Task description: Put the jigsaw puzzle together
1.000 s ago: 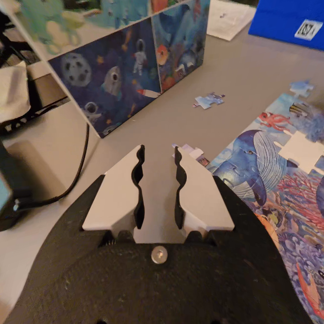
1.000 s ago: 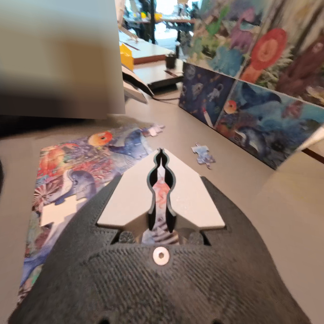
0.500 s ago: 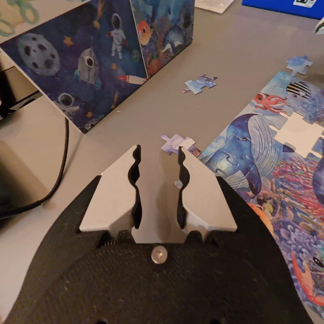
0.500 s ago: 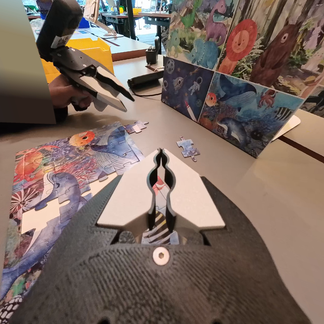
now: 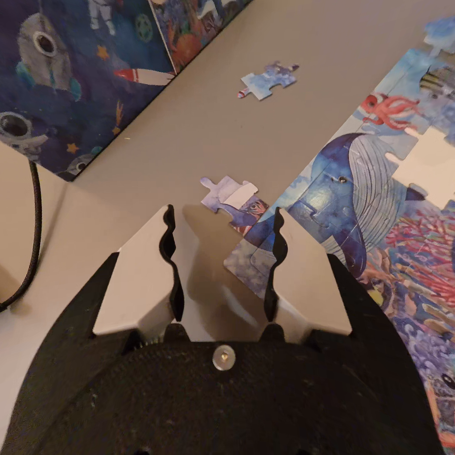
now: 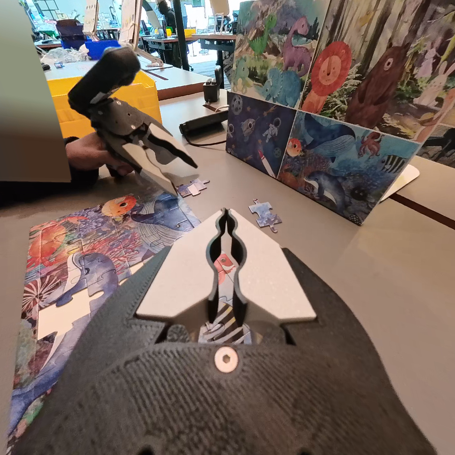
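Observation:
The sea-scene jigsaw puzzle [image 5: 369,221] lies mostly assembled on the grey table, with a bare gap [image 5: 430,160] beside the whale. My left gripper [image 5: 224,209] is open and low over the table; a loose piece [image 5: 231,199] lies just ahead of its tips at the puzzle's corner. A second loose piece [image 5: 268,81] lies farther off and a third [image 5: 440,37] at the far edge. In the right wrist view my right gripper [image 6: 226,210] is shut and empty above the puzzle [image 6: 98,246]. The left gripper [image 6: 184,178] shows there, tips by the loose piece [image 6: 194,187].
The puzzle box [image 5: 73,73] stands upright along the table's far side, also in the right wrist view [image 6: 344,123]. A black cable [image 5: 34,221] runs at the left. A yellow bin [image 6: 105,98] and a black device [image 6: 204,123] sit behind. A loose piece [image 6: 266,216] lies before the box. About 20 centimetres separates my left fingertips from my right. The sea-scene jigsaw puzzle [image 5: 369,221] lies some 7 centimetres from my left tips, 15 centimetres from my right tips. Seen from the right wrist view [image 6: 149,228] as well.
My left gripper has moved forward and down toward the loose piece at the puzzle's corner, and its jaws have spread wider. My right gripper has stayed shut over the puzzle.

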`<move>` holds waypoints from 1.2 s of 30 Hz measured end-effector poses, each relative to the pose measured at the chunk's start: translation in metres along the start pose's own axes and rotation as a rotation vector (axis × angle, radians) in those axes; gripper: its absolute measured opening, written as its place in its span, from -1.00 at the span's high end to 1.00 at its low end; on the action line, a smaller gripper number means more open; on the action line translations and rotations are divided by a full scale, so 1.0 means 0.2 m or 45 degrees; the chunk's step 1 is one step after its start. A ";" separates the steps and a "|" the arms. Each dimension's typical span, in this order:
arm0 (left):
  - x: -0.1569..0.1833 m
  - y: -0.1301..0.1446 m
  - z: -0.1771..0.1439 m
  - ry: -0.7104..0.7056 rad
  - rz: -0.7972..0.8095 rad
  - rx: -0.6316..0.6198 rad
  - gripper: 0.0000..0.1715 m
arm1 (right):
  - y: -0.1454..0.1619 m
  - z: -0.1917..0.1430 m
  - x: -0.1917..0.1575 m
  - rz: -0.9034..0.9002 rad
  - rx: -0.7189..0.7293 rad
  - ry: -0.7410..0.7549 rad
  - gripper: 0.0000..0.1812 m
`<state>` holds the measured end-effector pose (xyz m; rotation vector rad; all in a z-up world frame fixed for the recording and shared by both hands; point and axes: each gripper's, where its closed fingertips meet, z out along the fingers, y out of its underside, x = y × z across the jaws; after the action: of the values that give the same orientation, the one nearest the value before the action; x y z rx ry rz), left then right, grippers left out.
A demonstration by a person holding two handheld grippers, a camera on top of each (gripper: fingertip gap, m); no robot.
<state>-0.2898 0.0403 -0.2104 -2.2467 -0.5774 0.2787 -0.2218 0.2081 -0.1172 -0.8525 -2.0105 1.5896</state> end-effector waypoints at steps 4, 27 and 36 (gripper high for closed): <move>0.03 0.00 0.05 -0.003 0.017 -0.053 0.09 | 0.00 0.01 -0.01 -0.004 -0.009 -0.009 1.00; 0.06 -0.03 0.01 0.057 -0.036 0.010 0.96 | -0.01 0.00 -0.02 -0.069 -0.024 0.015 1.00; 0.13 -0.07 -0.02 0.072 0.068 0.059 0.79 | 0.00 0.01 -0.03 -0.080 -0.037 0.017 1.00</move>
<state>-0.2704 0.0582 -0.1967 -2.2204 -0.4770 0.2516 -0.2196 0.2031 -0.1182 -0.8004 -2.0360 1.5201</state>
